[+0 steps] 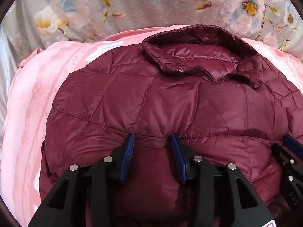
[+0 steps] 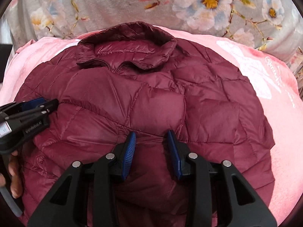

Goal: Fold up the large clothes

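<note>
A maroon quilted puffer jacket (image 1: 151,98) lies on a pink blanket, collar (image 1: 189,43) at the far side, its lower part folded up over the body. My left gripper (image 1: 152,137) is open, its blue pads on the folded edge near the jacket's middle left. My right gripper (image 2: 151,134) is open in the same way on the folded edge; the jacket (image 2: 151,98) fills its view. The left gripper also shows at the left of the right wrist view (image 2: 37,104), and a right fingertip (image 1: 291,141) shows at the right edge of the left wrist view.
The pink blanket (image 1: 28,104) lies under the jacket and extends past it to the left and to the right (image 2: 274,94). A grey floral bedspread (image 1: 151,3) lies beyond the collar. A hand (image 2: 13,172) holds the left gripper's handle.
</note>
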Demonstrator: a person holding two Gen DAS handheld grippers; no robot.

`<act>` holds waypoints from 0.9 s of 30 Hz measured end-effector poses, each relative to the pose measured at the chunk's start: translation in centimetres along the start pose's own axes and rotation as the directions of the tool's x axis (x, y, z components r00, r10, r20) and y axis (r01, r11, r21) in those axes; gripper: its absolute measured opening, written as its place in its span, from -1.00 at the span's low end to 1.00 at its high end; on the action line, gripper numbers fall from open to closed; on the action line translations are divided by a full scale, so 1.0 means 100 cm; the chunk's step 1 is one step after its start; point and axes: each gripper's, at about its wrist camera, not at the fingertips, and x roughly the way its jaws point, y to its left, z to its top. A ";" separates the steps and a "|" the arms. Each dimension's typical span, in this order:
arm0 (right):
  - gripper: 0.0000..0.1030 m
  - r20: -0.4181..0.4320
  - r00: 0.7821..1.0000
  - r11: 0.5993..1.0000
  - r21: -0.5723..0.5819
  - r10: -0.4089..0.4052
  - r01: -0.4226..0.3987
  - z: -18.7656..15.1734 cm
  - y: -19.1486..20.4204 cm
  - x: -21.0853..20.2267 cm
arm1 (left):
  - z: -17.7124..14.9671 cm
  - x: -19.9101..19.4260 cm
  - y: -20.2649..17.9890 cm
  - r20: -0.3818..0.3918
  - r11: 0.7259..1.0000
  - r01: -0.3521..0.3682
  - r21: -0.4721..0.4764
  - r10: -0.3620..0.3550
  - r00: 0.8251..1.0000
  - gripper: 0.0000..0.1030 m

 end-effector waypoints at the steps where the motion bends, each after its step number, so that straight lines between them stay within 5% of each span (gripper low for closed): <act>1: -0.34 0.001 1.000 1.000 0.000 -0.001 0.001 -0.001 0.000 0.000 | -0.001 0.000 -0.001 0.006 1.000 -0.006 0.002 0.006 1.000 -0.20; 22: -0.28 0.002 1.000 0.999 0.018 0.030 -0.030 -0.001 -0.003 0.001 | -0.006 0.000 -0.006 0.024 1.000 -0.028 0.014 0.027 0.999 -0.20; 27: -0.04 0.008 0.989 0.987 0.069 0.147 -0.148 0.015 -0.018 -0.016 | 0.008 -0.009 0.030 -0.014 0.974 0.179 -0.137 -0.182 0.983 -0.13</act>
